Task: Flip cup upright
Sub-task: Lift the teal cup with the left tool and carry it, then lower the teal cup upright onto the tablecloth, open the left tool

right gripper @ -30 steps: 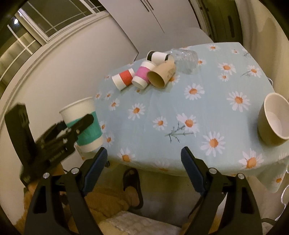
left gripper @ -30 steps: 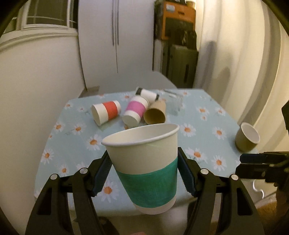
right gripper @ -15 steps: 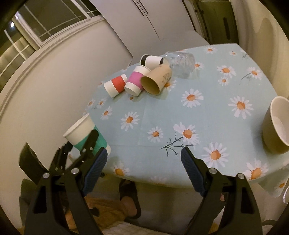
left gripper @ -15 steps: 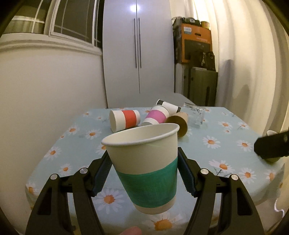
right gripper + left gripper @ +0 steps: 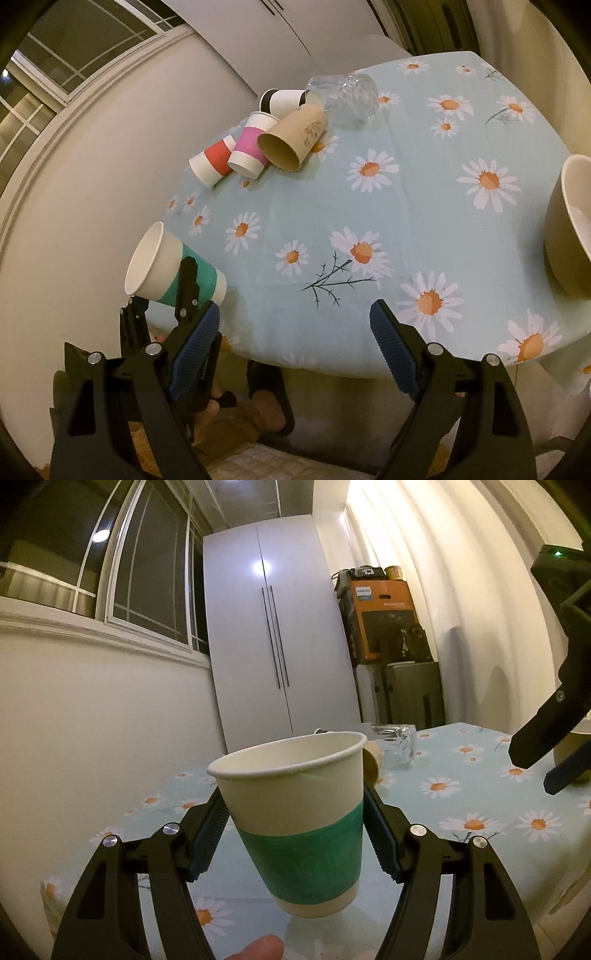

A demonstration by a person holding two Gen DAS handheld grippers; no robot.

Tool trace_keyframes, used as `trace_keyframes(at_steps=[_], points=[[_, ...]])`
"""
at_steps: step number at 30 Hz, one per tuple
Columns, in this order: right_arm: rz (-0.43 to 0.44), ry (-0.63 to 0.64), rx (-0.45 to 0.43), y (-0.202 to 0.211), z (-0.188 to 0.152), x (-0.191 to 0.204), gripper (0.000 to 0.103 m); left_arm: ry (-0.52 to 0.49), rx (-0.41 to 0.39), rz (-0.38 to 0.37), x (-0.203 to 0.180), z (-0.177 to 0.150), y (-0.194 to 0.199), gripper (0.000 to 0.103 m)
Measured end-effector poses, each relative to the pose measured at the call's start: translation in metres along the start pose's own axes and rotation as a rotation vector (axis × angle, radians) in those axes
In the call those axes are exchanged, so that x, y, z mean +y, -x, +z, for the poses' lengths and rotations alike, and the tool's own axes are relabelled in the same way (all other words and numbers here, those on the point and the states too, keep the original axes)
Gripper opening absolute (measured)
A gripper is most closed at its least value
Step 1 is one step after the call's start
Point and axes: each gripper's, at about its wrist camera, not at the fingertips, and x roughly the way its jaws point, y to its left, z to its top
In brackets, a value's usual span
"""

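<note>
Left claw (image 5: 295,834) grips the green cup (image 5: 299,823) above the counter's (image 5: 424,229) near-left edge.
The cup sits mouth-up between the claw's fingers (image 5: 207,834), clamped at both sides, tilted a little, its base clear of the daisy cloth. Farther back lie a red cup (image 5: 212,160), a pink cup (image 5: 249,147), a brown cup (image 5: 293,138) and a black-banded cup (image 5: 282,101), bunched together, with a glass (image 5: 345,98) on its side just beside them. The right claw (image 5: 295,347) hangs open and empty over the near edge; a bowl (image 5: 569,229) stands at far right.
</note>
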Motion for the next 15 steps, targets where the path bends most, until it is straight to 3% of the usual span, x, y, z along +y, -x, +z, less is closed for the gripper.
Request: trace_keyframes(at_steps=[15], points=[[-0.076, 0.026, 0.004, -0.001, -0.009, -0.001, 0.083, -0.028, -0.042, 0.034, -0.012, -0.026, -0.002, 0.069]])
